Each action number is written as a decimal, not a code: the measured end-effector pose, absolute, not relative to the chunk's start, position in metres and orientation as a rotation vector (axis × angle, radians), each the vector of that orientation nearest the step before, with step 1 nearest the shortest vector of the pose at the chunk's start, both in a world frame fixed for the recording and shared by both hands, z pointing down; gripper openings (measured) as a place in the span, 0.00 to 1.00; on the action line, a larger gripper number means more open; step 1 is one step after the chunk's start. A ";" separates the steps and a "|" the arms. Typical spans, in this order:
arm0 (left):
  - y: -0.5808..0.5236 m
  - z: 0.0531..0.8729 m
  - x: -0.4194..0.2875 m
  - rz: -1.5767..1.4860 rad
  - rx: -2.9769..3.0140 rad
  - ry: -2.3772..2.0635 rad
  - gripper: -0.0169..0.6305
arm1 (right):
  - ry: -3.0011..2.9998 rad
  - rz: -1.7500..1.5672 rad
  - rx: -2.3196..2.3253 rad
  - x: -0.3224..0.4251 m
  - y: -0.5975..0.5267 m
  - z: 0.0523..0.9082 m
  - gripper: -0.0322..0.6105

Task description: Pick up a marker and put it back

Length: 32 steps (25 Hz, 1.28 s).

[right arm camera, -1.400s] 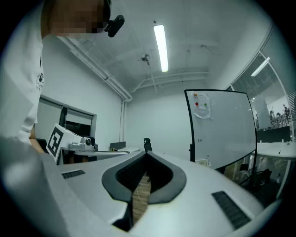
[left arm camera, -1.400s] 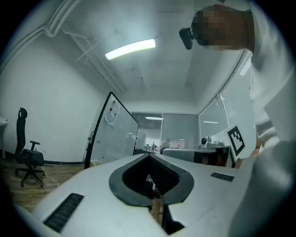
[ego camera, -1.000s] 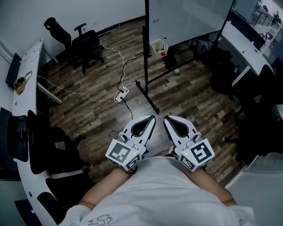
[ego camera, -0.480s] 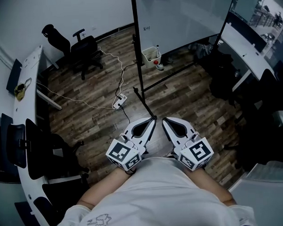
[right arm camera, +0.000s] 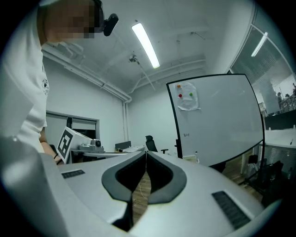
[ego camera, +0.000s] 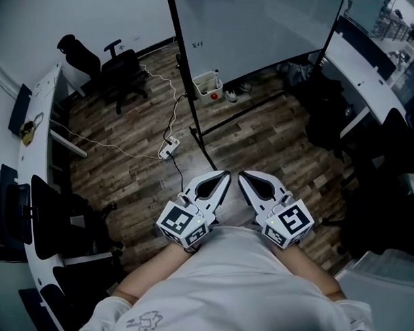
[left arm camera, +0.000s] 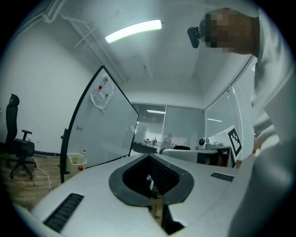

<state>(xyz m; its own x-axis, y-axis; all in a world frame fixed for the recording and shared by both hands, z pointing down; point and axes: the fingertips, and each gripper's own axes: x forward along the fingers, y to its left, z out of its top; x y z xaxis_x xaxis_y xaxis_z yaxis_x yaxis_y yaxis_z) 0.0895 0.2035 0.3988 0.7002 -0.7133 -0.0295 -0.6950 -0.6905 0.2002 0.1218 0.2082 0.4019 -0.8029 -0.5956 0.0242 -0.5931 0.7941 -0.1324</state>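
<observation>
I see no marker clearly in any view. My left gripper (ego camera: 224,174) and right gripper (ego camera: 242,174) are held side by side in front of the person's body, pointing level over the wood floor. Both are shut with nothing between the jaws; the left gripper's (left arm camera: 149,156) tips meet and the right gripper's (right arm camera: 146,152) tips meet too. Ahead stands a whiteboard (ego camera: 256,24) on a black frame, with a cloth and two small magnets near its top (right arm camera: 187,97). A small white bin (ego camera: 207,85) with a red ball (ego camera: 214,95) sits at its foot.
Black office chairs (ego camera: 122,66) stand at the back left. A white desk (ego camera: 36,113) runs along the left, another desk (ego camera: 366,54) on the right. A power strip (ego camera: 167,151) with its cable lies on the floor ahead, and shoes (ego camera: 235,94) beside the bin.
The person has walked forward: the whiteboard frame, bin and power strip have slid left in the head view. Both grippers keep the same shut pose in front of the body.
</observation>
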 end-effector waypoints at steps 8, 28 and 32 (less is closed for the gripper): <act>0.175 0.407 0.117 -0.130 2.719 -1.121 0.04 | 2.917 -0.296 -1.050 0.157 0.182 0.421 0.07; 0.039 0.405 0.050 -0.131 2.805 -0.987 0.04 | 2.840 -0.231 -1.194 0.091 0.049 0.415 0.07; 0.010 0.399 0.026 -0.132 2.818 -0.961 0.04 | 2.828 -0.231 -1.222 0.068 0.019 0.412 0.07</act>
